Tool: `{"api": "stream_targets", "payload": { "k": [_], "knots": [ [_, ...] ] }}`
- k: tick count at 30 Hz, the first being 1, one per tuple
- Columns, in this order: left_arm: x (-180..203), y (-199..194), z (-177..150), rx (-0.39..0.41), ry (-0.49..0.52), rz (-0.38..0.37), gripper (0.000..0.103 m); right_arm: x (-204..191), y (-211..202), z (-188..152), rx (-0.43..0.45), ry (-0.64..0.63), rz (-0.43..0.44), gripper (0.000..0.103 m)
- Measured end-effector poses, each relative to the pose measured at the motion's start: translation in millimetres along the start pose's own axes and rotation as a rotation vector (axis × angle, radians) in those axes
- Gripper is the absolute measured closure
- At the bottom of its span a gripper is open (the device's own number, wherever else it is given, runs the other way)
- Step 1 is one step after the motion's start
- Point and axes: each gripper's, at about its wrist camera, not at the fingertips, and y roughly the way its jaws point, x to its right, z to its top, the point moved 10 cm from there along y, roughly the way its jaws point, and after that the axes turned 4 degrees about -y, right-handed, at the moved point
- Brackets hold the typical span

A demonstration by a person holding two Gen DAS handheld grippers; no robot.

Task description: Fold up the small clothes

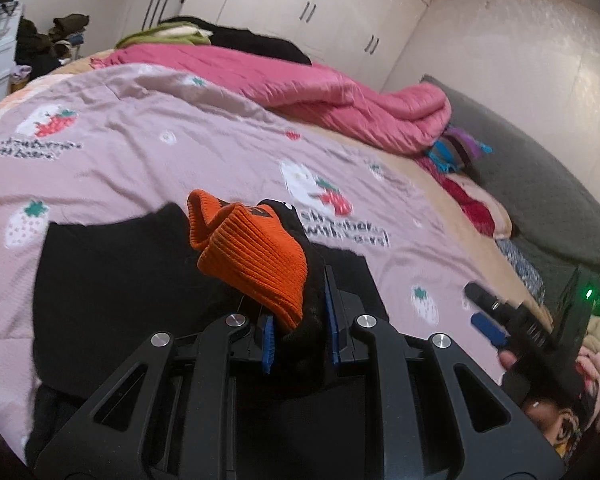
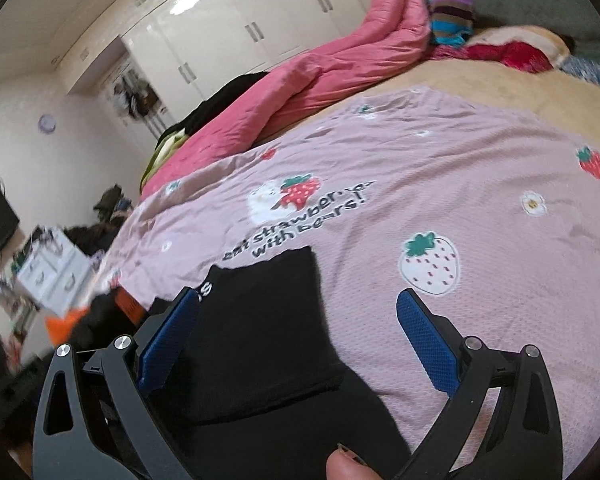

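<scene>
The bed point(image 2: 480, 72) fills the room ahead, with a pink strawberry-print sheet point(image 2: 440, 168) spread flat across it as the working area and a rolled pink quilt point(image 1: 340, 100) pushed to its far side. On the sheet lies the black garment point(image 2: 260, 320), a small dark piece with orange ribbed trim. Its body rests mostly flat near the front edge of the bed, one squared end reaching toward the printed lettering. The left hand-held gripper point(image 1: 300, 332) is closed on a bunched portion of this garment, the orange cuff point(image 1: 256, 264) standing up out of its narrow jaws and raised off the sheet. The right hand-held gripper point(image 2: 300, 340) hangs just above the flat black section with its jaws wide apart and nothing between them. Progress is judged early to middle: the piece is laid out and one end is lifted, seemingly for a fold, but no finished, squared fold shows. The lifted end remains to be brought over, laid down and smoothed. A stack of other clothes point(image 1: 596, 344) sits at the right edge of the left view; whether those are folded cannot be told.
</scene>
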Motion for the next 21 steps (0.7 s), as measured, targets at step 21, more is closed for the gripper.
{"api": "stream_targets", "payload": {
  "k": [21],
  "knots": [
    [28,35,-43,-0.127,0.090,-0.058,0.070,13,7,-3,-0.027,0.027,-0.026,0.005]
  ]
}}
